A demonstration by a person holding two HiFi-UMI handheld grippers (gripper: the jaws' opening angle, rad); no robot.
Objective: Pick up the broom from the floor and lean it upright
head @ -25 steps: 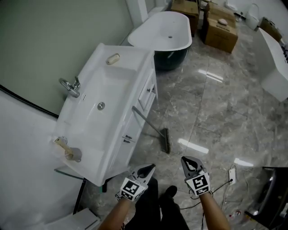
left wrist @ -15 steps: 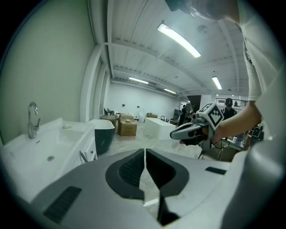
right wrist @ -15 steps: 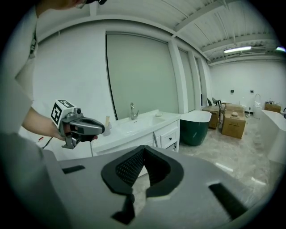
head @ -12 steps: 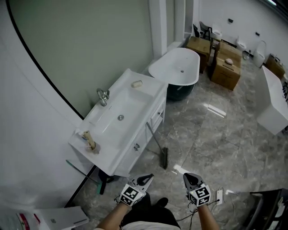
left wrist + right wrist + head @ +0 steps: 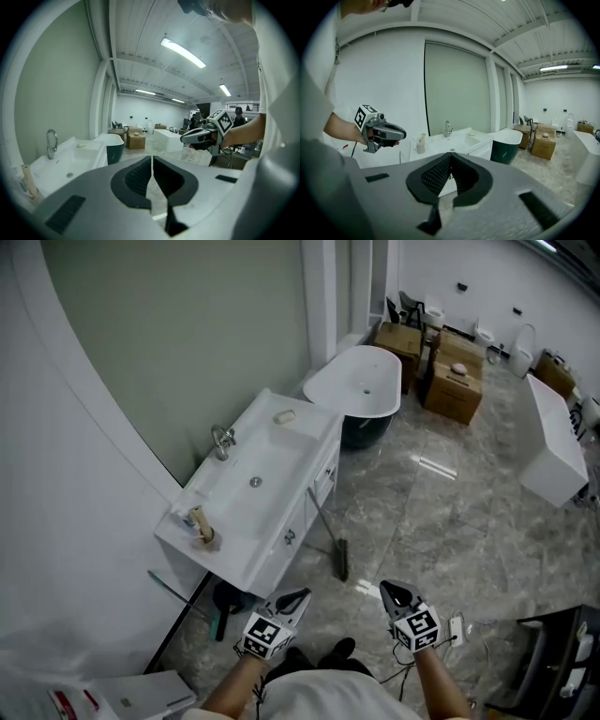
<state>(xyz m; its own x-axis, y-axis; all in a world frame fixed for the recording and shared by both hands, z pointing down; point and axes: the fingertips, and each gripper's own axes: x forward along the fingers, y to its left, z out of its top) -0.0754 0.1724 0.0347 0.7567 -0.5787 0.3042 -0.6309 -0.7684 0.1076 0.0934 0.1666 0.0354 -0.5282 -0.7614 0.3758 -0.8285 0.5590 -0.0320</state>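
The left gripper [image 5: 298,597] and the right gripper [image 5: 391,589] are both squeezed shut with nothing in them, side by side, near the person. A bit farther, the broom [image 5: 326,524] leans its stick on the white sink cabinet [image 5: 311,441], brush on the grey floor [image 5: 450,512]. A white bathtub [image 5: 323,390] stands far behind.

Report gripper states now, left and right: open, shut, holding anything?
Left gripper: shut, nothing between the jaws.
Right gripper: shut, nothing between the jaws.
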